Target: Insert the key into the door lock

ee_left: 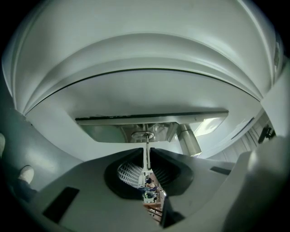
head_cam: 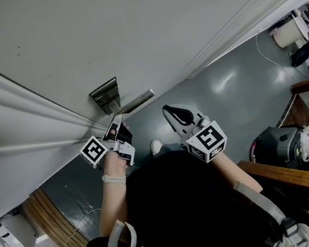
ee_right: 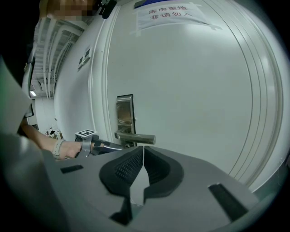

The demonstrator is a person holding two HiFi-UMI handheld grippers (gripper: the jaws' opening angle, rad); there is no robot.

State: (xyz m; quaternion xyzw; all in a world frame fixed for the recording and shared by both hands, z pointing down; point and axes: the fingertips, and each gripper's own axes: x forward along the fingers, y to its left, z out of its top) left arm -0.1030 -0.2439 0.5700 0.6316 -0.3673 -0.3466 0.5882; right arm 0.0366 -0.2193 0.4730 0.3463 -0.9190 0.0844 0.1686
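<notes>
The white door (head_cam: 127,30) carries a metal lock plate (head_cam: 105,95) with a lever handle (head_cam: 139,100). My left gripper (head_cam: 117,121) is right below the plate, shut on a thin silver key (ee_left: 146,156). The key's blade points straight at the round keyhole (ee_left: 142,135), and its tip reaches the keyhole's ring. How deep it sits cannot be told. The handle (ee_left: 189,141) sticks out just right of the key. My right gripper (head_cam: 169,111) hangs back from the door, shut with nothing in it. From the right gripper view (ee_right: 143,149), the lock plate (ee_right: 124,112), the handle (ee_right: 136,137) and the left gripper (ee_right: 97,146) are seen side-on.
A paper notice (ee_right: 174,13) is taped high on the door. Raised door mouldings (head_cam: 15,96) run to the left of the lock. The grey floor (head_cam: 237,94) lies to the right, with a wooden rail (head_cam: 305,180) and a dark bag (head_cam: 275,144) near it.
</notes>
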